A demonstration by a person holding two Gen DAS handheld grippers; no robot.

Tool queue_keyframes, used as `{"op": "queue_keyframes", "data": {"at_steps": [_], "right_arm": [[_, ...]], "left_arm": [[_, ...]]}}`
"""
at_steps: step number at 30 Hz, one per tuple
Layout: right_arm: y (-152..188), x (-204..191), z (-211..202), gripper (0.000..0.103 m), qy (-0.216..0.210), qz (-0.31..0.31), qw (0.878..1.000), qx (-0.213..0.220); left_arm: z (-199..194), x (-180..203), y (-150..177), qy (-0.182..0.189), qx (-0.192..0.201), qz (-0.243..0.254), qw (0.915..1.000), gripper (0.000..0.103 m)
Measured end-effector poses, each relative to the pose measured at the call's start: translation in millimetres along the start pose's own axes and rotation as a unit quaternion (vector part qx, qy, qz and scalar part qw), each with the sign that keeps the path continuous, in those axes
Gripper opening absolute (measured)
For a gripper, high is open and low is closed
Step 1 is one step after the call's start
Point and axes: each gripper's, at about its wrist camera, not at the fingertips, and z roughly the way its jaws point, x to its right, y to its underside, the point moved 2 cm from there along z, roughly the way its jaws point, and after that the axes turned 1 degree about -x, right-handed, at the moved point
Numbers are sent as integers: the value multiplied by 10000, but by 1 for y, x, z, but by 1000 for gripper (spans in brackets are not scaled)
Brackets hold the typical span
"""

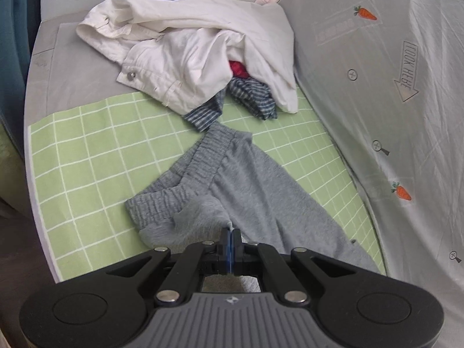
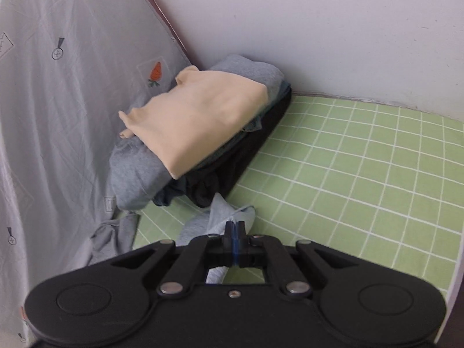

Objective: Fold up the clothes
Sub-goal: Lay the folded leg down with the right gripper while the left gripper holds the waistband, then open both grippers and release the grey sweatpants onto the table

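Observation:
Grey sweatpants (image 1: 246,185) lie on the green checked sheet (image 1: 95,156), waistband toward the far pile. My left gripper (image 1: 231,233) is shut on a fold of the grey sweatpants near their middle. In the right wrist view my right gripper (image 2: 235,227) is shut on another end of the grey sweatpants (image 2: 223,214), which bunches up just in front of the fingers. A stack of folded clothes (image 2: 203,121), beige on top over grey, blue and black, stands beyond it in the corner.
A pile of unfolded clothes (image 1: 188,49), white on top with red and blue-striped pieces beneath, lies at the far end. A pale carrot-print cloth (image 1: 377,87) stands along the right side, and also shows on the left in the right wrist view (image 2: 58,87). A white wall (image 2: 319,29) is behind.

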Motion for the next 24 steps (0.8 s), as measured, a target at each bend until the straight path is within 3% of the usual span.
{"op": "queue_keyframes", "data": {"at_steps": [4,9,12,14,17,21,24], "right_arm": [[26,46,20,0,500,9,9980,-387],[47,70,28,1,751,-326,9943,-681],[54,71,25,4,839,-775,9903,-791],[56,65,20,16,889,-1177,9866,-696],[60,56,12,37,959,-1780,9778,-550],[67,35,12,42,753,-2726,9584,-396],[76,19,22,42,585,-3427,9369,-363]], "left_arm": [[31,-49,26,-663,-371,-61,9971,0],[45,-80,55,-1277,-543,473,9892,1],[43,-78,67,-1689,-429,1094,9786,5],[38,-71,74,-1977,-265,1626,9663,12],[24,-62,81,-1959,-55,1947,9611,17],[12,-47,92,-1599,43,2164,9631,26],[20,-26,106,-1526,67,2546,9549,32]]}}
